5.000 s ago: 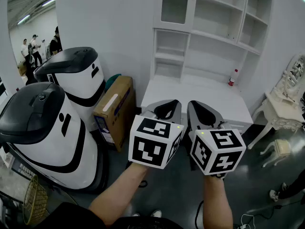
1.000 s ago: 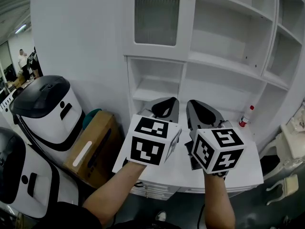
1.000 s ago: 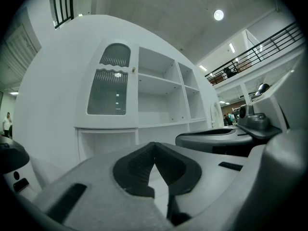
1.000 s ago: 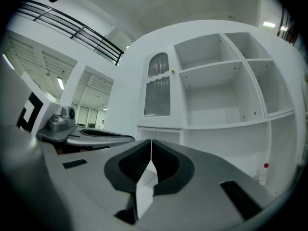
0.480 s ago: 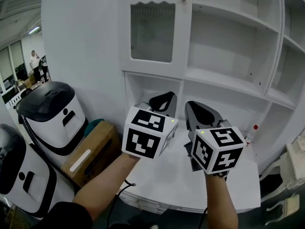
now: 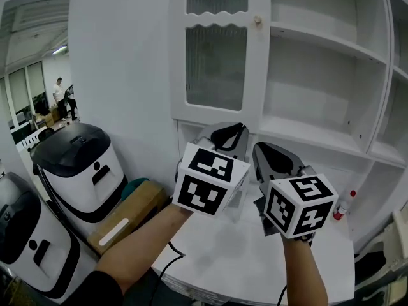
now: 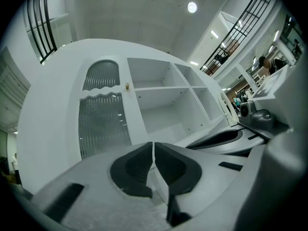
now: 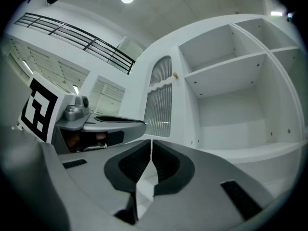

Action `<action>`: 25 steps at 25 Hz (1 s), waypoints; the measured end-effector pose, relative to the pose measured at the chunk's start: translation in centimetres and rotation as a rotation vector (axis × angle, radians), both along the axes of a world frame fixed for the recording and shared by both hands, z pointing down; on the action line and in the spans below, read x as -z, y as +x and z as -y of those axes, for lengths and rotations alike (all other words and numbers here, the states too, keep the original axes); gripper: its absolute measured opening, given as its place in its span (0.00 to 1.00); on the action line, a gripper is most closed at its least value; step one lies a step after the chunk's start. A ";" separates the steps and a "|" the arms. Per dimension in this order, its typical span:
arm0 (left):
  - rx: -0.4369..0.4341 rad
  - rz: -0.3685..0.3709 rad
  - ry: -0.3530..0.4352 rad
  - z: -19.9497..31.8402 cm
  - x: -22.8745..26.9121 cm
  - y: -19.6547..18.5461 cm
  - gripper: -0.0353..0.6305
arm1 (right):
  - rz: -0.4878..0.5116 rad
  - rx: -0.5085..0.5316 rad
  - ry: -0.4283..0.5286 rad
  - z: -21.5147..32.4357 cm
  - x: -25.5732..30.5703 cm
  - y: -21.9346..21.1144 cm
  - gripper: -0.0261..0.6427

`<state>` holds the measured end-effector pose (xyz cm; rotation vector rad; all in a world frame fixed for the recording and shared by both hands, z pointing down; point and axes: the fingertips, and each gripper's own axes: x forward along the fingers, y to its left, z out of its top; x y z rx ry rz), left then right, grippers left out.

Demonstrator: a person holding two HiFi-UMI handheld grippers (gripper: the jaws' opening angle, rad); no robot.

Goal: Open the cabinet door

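The white cabinet door [image 6: 217, 59] with a ribbed glass panel stands closed, upper centre in the head view, its small knob [image 6: 257, 20] on its right edge. My left gripper [image 6: 228, 134] and right gripper [image 6: 270, 159] are side by side below the door, apart from it, both shut with nothing between the jaws. The left gripper view has the door [image 7: 103, 124] and knob [image 7: 127, 86] above the closed jaws [image 7: 153, 146]. In the right gripper view the door [image 8: 161, 102] and knob [image 8: 175, 74] lie up and left of the closed jaws [image 8: 151, 143].
Open white shelves [image 6: 325, 75] fill the unit right of the door. A white desktop [image 6: 236, 247] lies below, with a red-capped bottle [image 6: 345, 204] at its right. Two white-and-black machines [image 6: 76, 171] and a cardboard box [image 6: 124, 218] stand at left; a person [image 6: 60, 97] stands far back.
Both grippers have risen and come nearer the cabinet. The glass door, small and high at first, now sits larger and right above them. Both stay shut.
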<state>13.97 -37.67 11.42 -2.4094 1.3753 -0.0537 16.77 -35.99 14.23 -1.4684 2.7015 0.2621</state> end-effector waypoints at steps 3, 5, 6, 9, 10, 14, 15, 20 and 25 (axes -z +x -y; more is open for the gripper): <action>-0.002 -0.001 0.031 1.4 1.6 -0.4 0.06 | -0.003 0.001 0.019 1.2 1.1 -0.3 0.07; -0.003 0.006 0.057 2.4 2.9 -0.5 0.06 | -0.007 -0.003 0.031 2.2 1.9 -0.4 0.07; -0.006 0.011 0.070 2.8 3.5 -0.5 0.06 | -0.008 -0.006 0.037 2.7 2.2 -0.3 0.07; -0.012 0.032 0.109 4.2 5.0 -0.4 0.06 | 0.004 -0.005 0.042 4.1 2.9 -0.4 0.07; -0.014 0.036 0.120 4.6 5.5 -0.4 0.06 | 0.010 0.002 0.039 4.5 3.1 -0.5 0.07; -0.042 0.045 0.150 5.9 7.4 0.2 0.10 | 0.024 0.011 0.042 5.7 3.9 -0.7 0.07; -0.043 0.056 0.162 6.2 7.9 0.4 0.11 | 0.023 0.008 0.046 6.0 4.1 -0.7 0.07; -0.031 0.087 0.229 7.7 10.5 0.2 0.13 | 0.014 0.006 0.052 7.3 4.9 -1.3 0.07; -0.067 0.080 0.262 8.5 13.3 0.7 0.16 | 0.007 -0.016 0.058 8.3 5.5 -1.1 0.07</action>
